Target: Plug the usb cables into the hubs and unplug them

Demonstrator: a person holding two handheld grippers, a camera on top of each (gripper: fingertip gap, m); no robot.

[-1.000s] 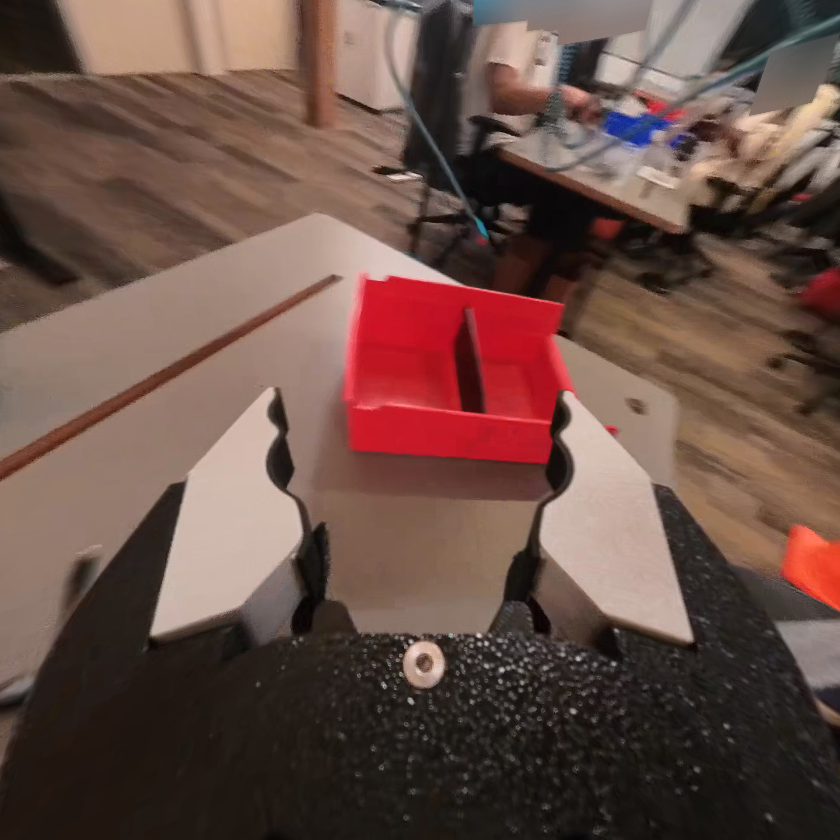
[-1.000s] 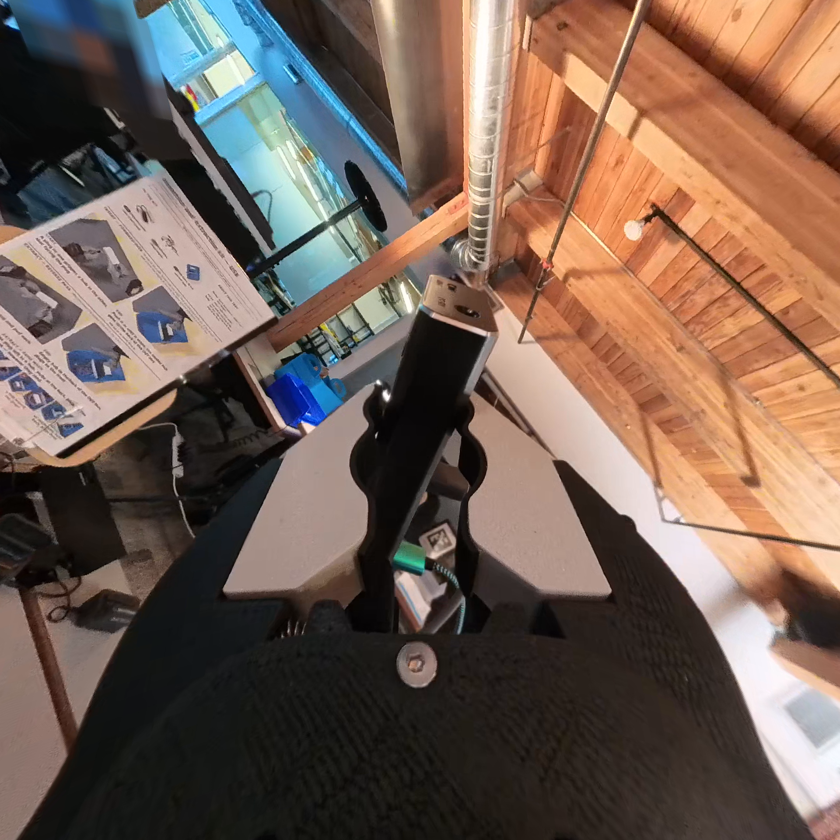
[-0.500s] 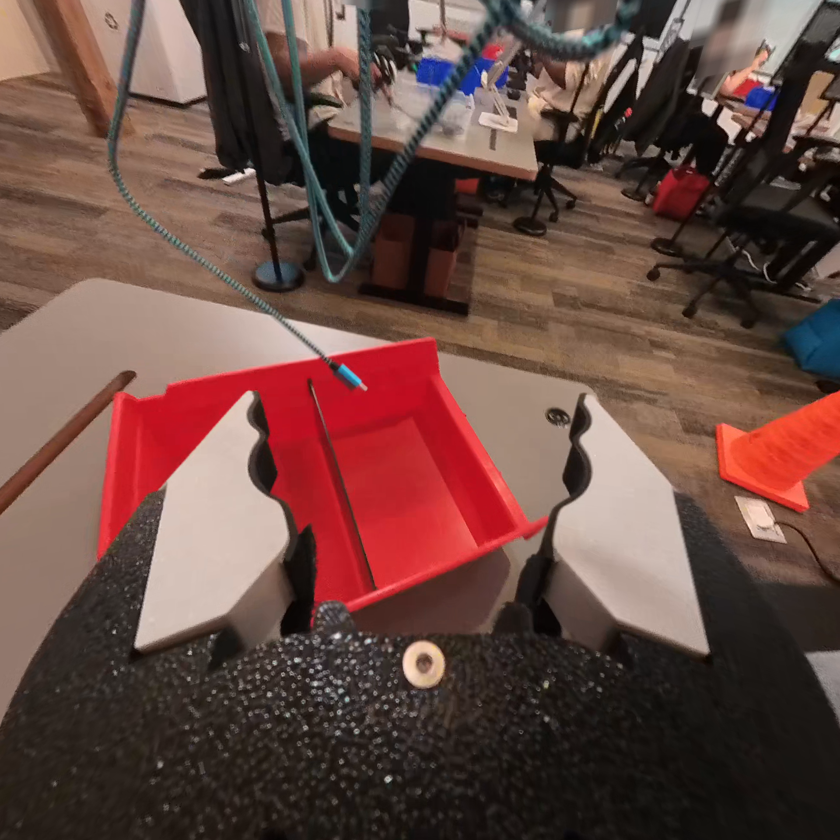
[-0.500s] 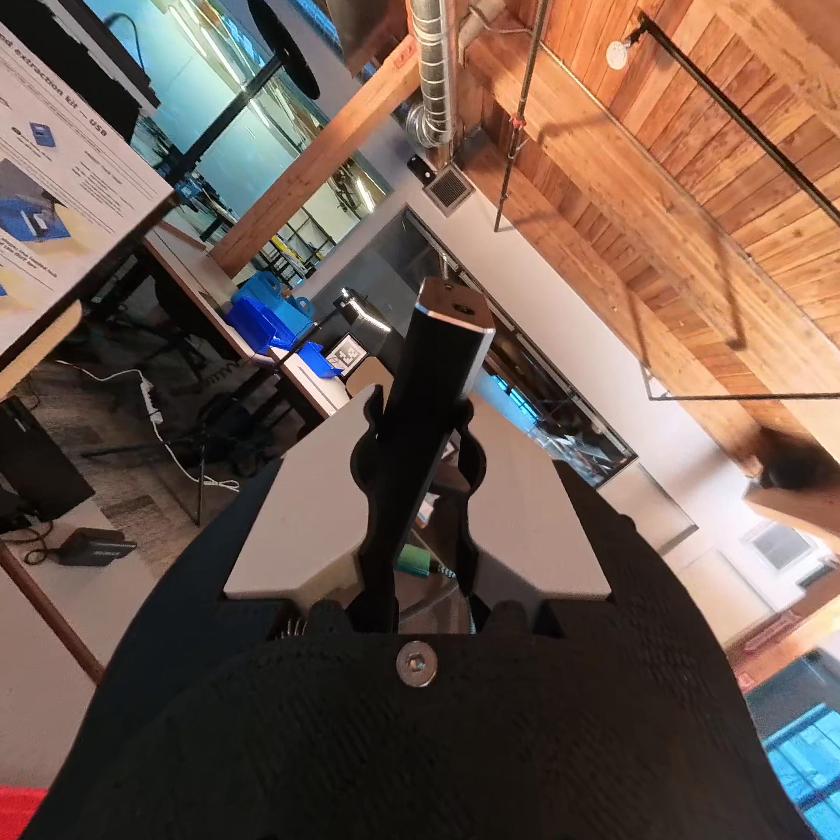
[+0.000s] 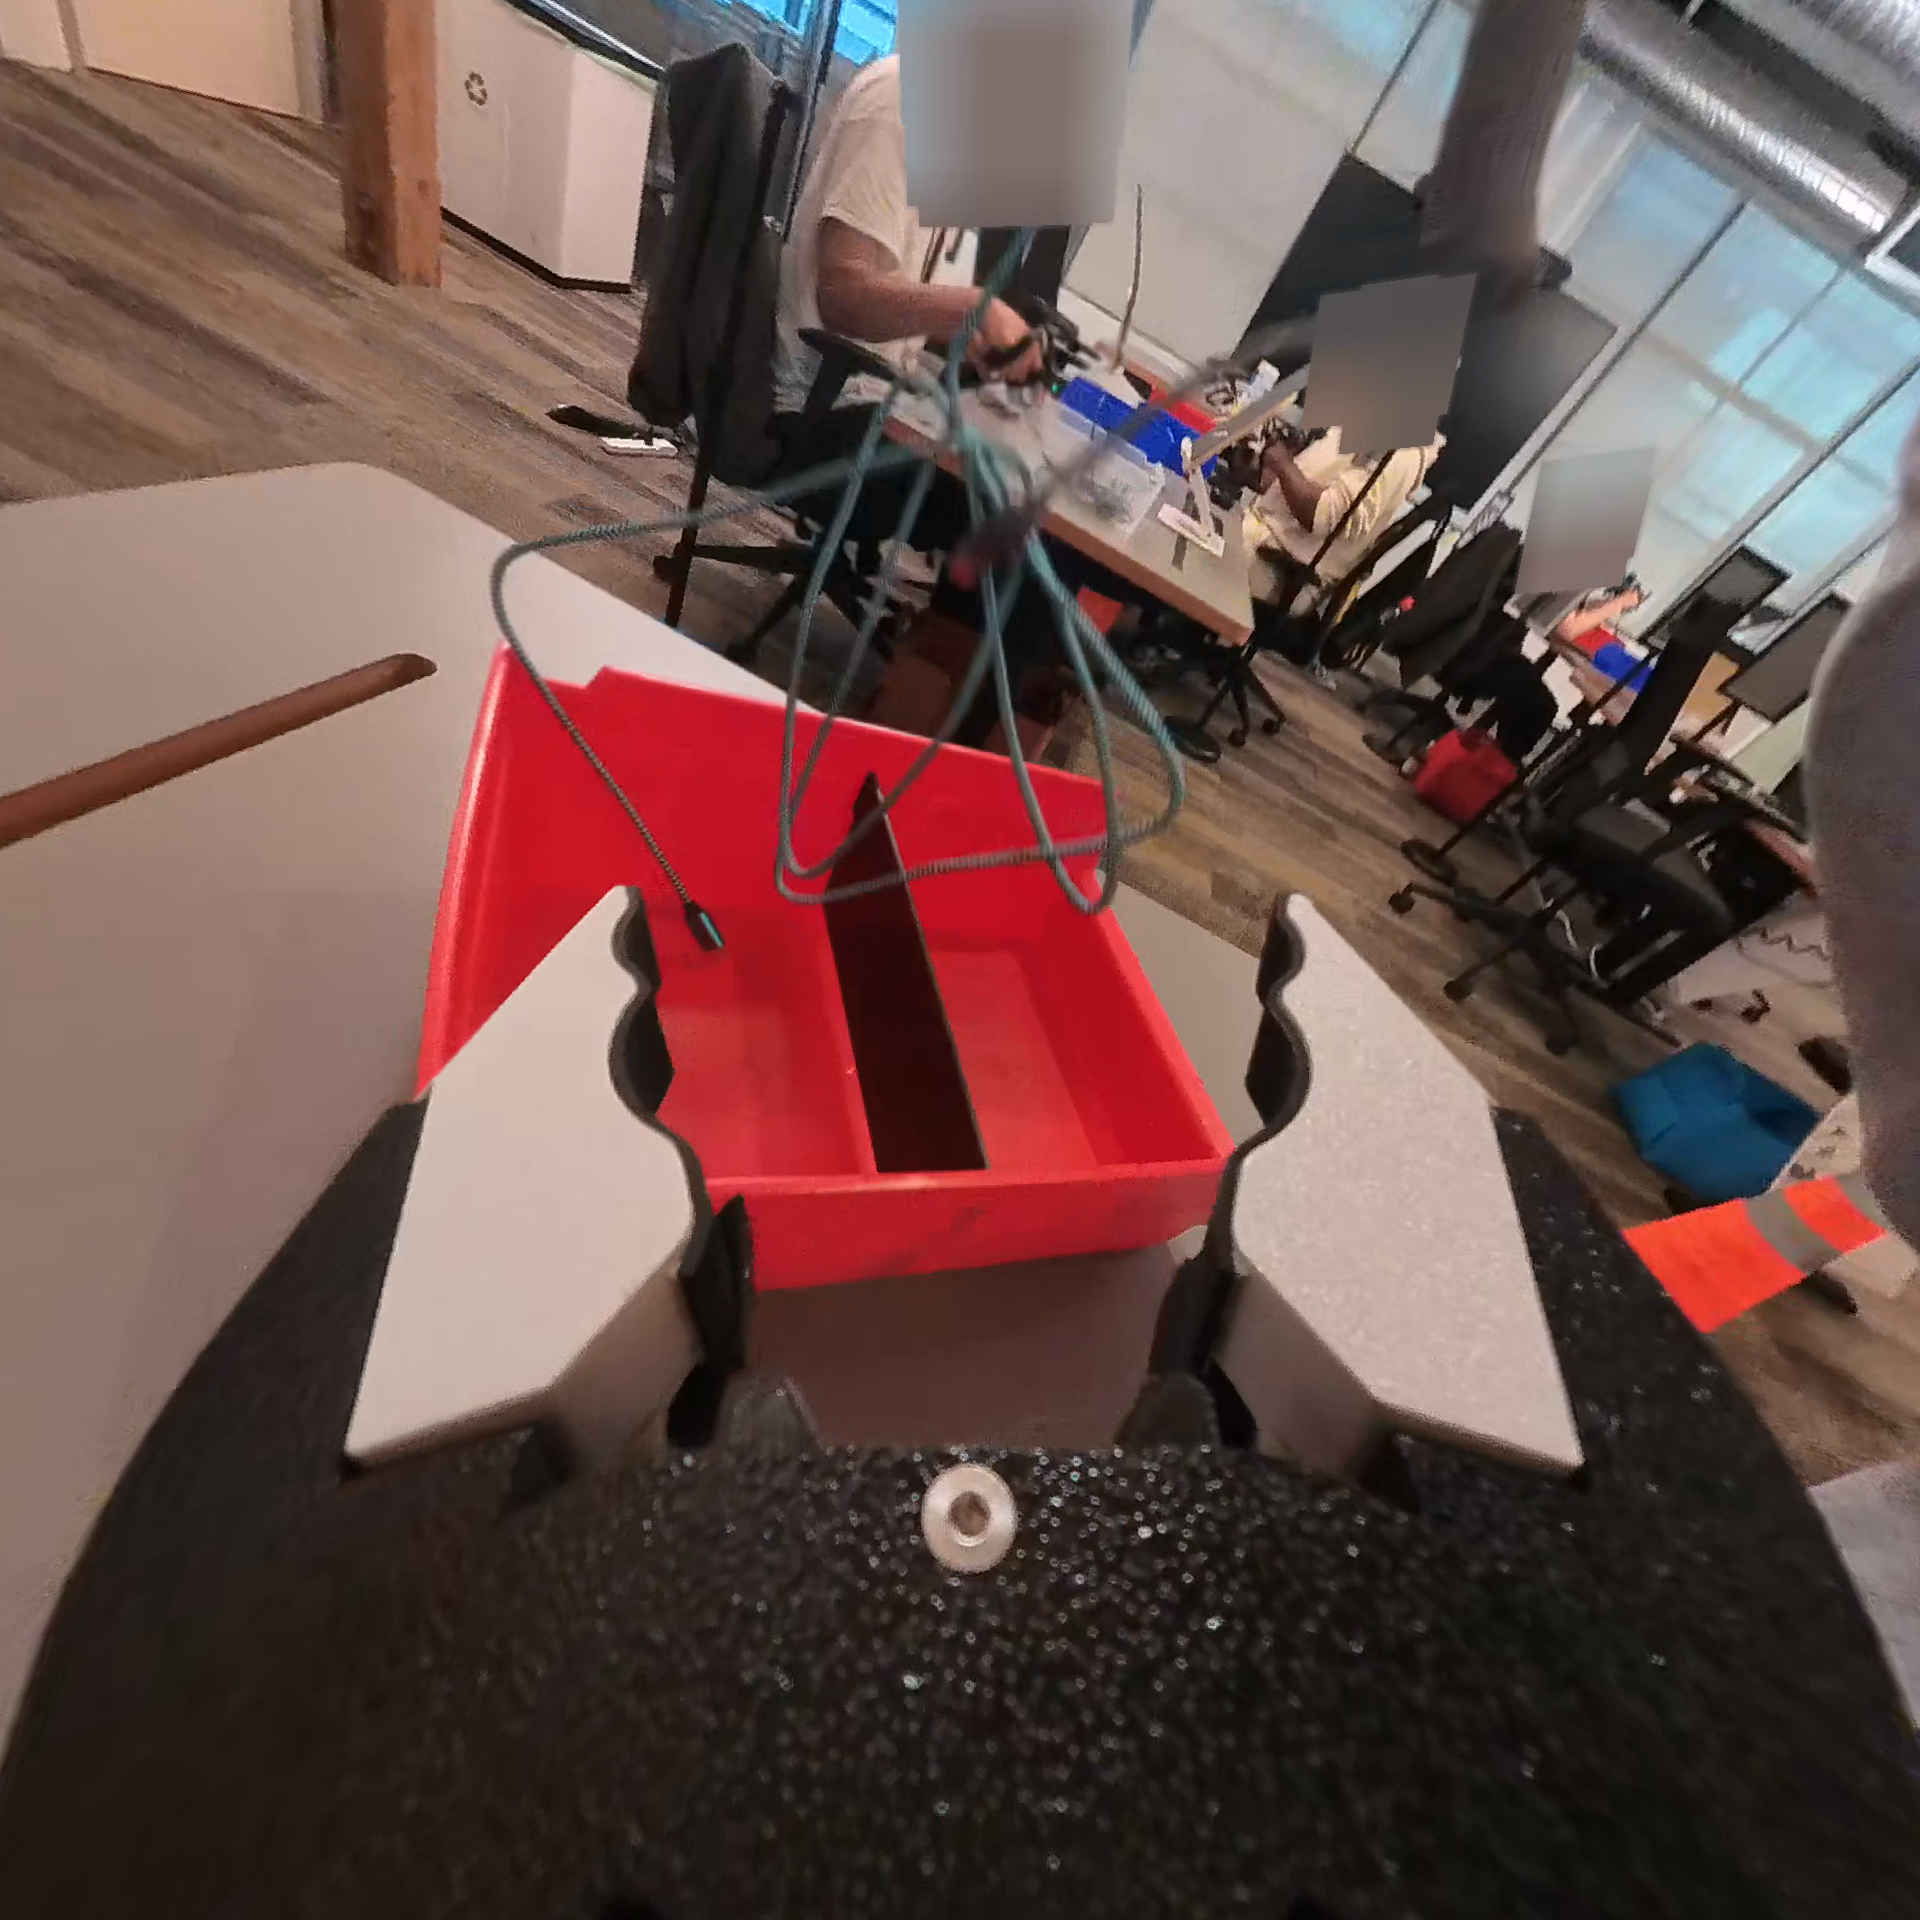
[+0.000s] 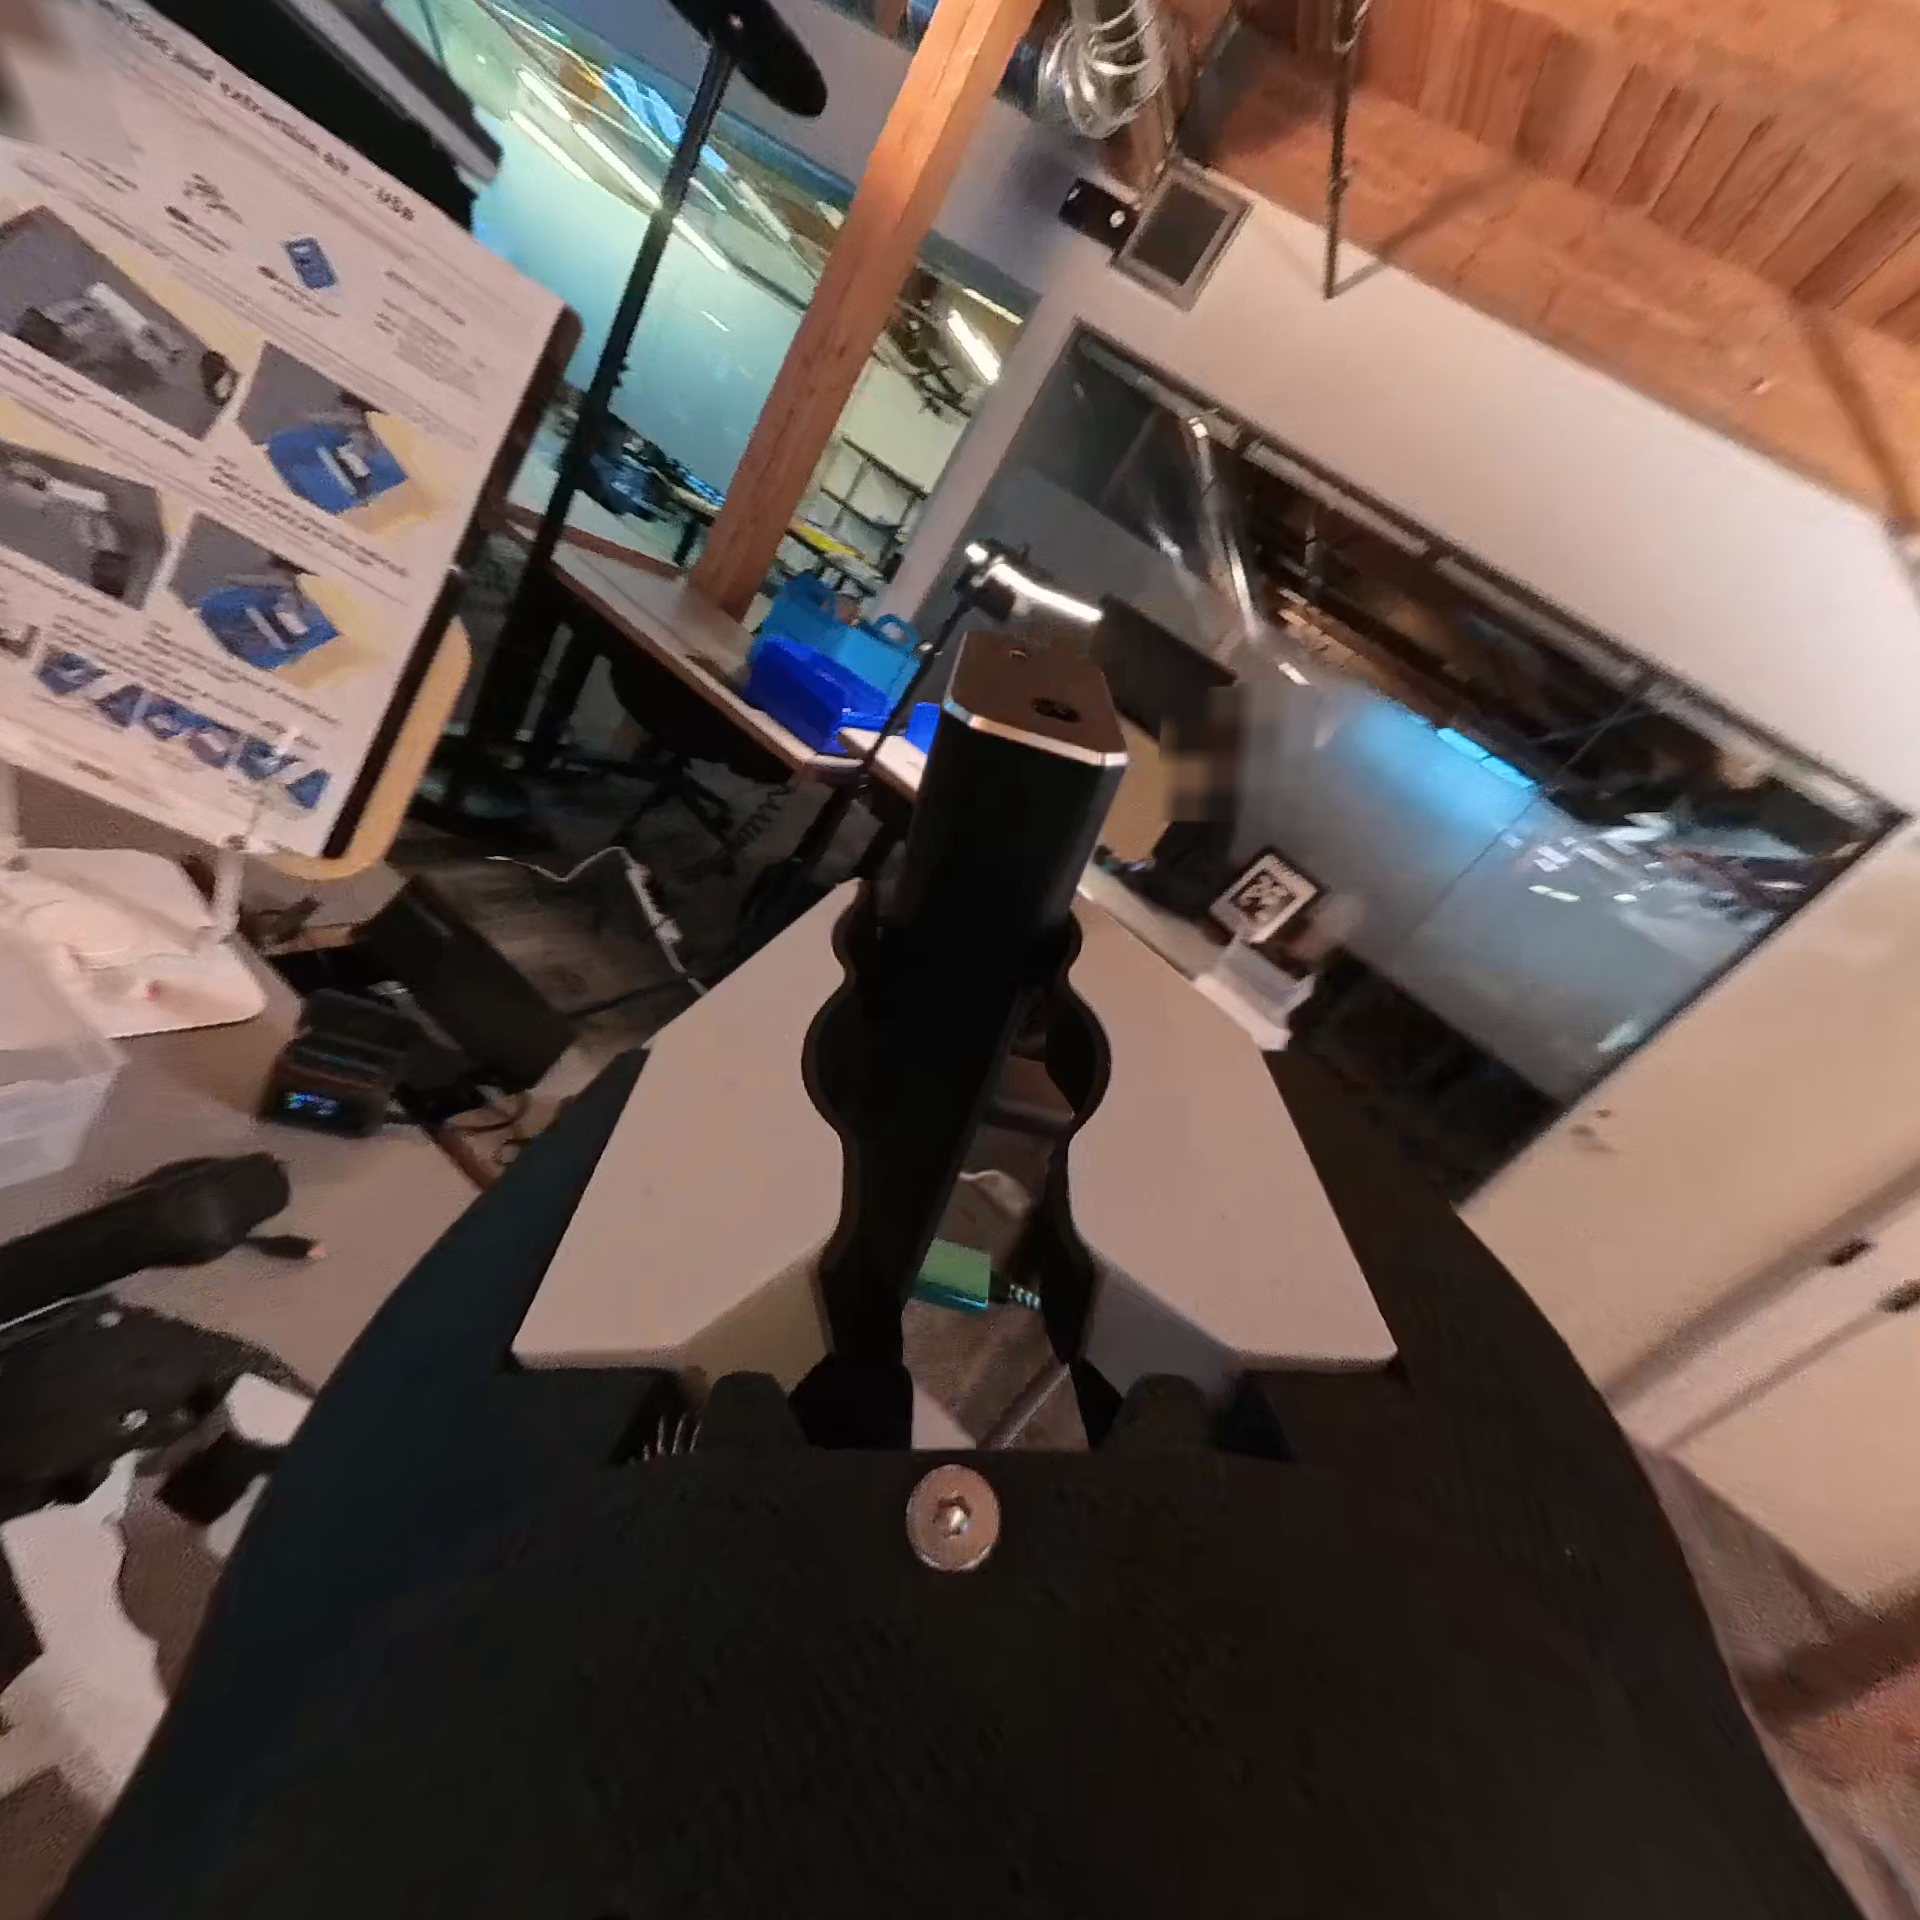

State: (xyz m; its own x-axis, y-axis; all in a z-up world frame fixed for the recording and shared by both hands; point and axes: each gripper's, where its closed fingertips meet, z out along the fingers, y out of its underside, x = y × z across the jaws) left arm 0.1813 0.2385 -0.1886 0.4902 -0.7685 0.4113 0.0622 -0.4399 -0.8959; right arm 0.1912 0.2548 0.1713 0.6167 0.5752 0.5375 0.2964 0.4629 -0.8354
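A pale grey table (image 5: 208, 790) with a rounded corner and a brown groove (image 5: 208, 727) across its top is seen in the left wrist view. On it a red bin (image 5: 582, 831) is set, split by a dark divider (image 5: 904, 1029) into 2 compartments, both bare inside. The left gripper (image 5: 951, 997) is held above the table just short of the bin, its jaws spread wide with nothing between them. A tangle of braided teal usb cables (image 5: 997, 748) is suspended over the bin, and 1 dark plug (image 5: 704, 925) is hung low over the left compartment; whether it touches the floor of the bin cannot be told.

Beyond the table, a wood-plank floor, office chairs, a work desk with blue bins and seated people, a wooden post and an orange cone (image 5: 1756, 1247) are shown.

In the right wrist view, a dark hub (image 6: 987, 883) with a silver end cap is pinched between the jaws of the right gripper (image 6: 956, 935), raised in the air and tilted upward. A green connector (image 6: 956, 1278) is seen beneath it. A printed instruction board (image 6: 229, 436), a timber ceiling, a wooden beam and glass partitions are visible behind.
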